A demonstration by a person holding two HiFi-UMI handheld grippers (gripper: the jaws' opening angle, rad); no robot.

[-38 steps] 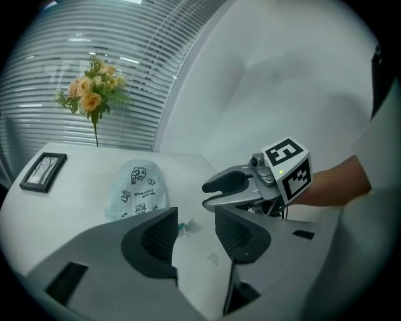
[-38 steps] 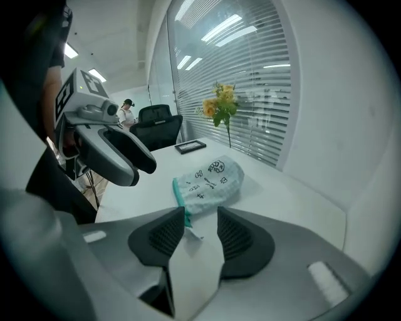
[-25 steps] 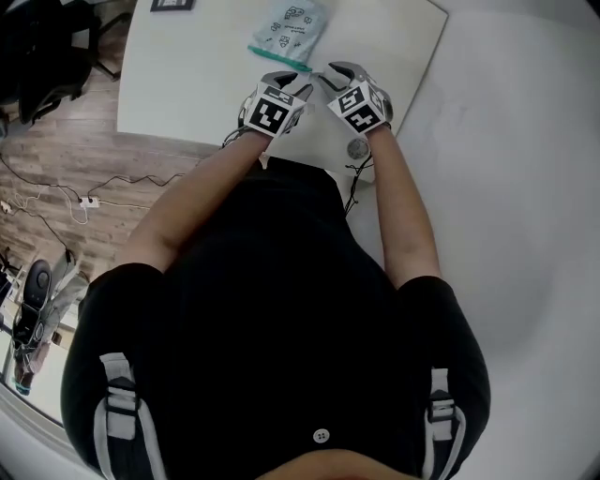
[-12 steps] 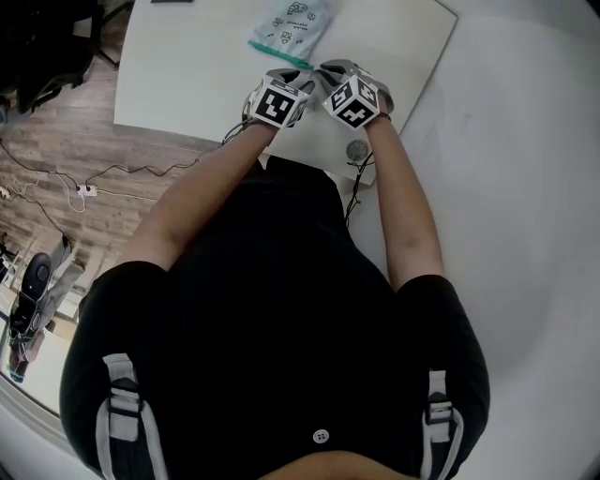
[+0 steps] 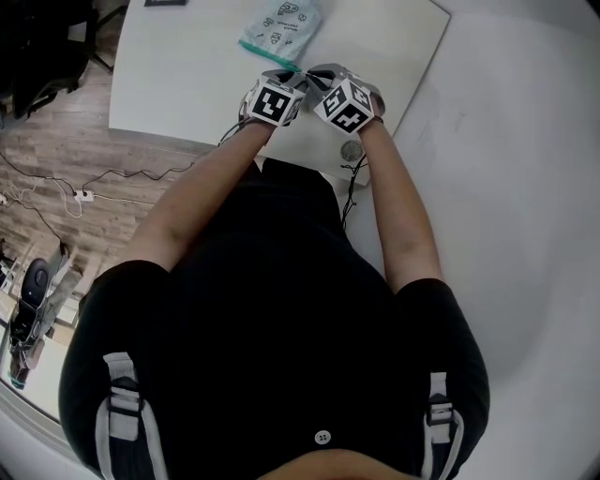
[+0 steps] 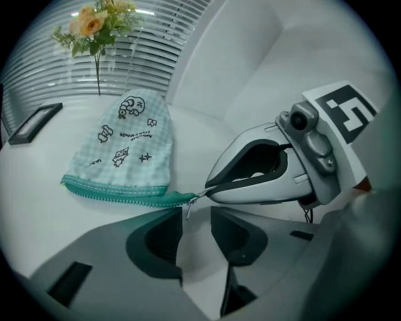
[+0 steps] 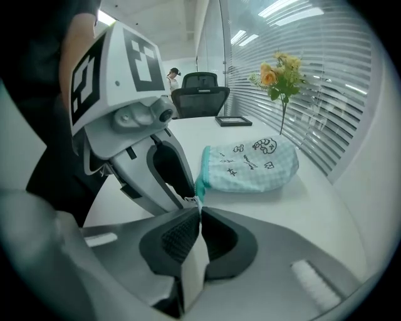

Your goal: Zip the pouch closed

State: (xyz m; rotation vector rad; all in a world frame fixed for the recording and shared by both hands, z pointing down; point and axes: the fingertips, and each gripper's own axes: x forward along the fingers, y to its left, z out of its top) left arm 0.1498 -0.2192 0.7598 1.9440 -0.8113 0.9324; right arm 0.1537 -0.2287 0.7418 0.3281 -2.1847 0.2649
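A pale green checked pouch (image 5: 279,21) with a teal zipper edge (image 6: 119,193) lies flat on the white table (image 5: 187,84). Both grippers meet at its near corner. My right gripper (image 7: 198,212) is shut on the small metal zipper pull (image 6: 198,195) at the end of the zipper. In the left gripper view its tip reaches the pull from the right. My left gripper (image 6: 195,221) stands open just short of the teal zipper end, with nothing pressed between its pads. The zipper teeth look parted along the pouch's near edge.
A dark picture frame (image 6: 31,122) and a vase of flowers (image 6: 94,28) stand at the table's far side. An office chair (image 7: 199,91) is beyond the table. A small round object (image 5: 352,150) lies by the right wrist, near the table's front edge (image 5: 169,139).
The two grippers have drawn closer together at the pouch's near corner. The right gripper's marker cube has rolled toward the left one.
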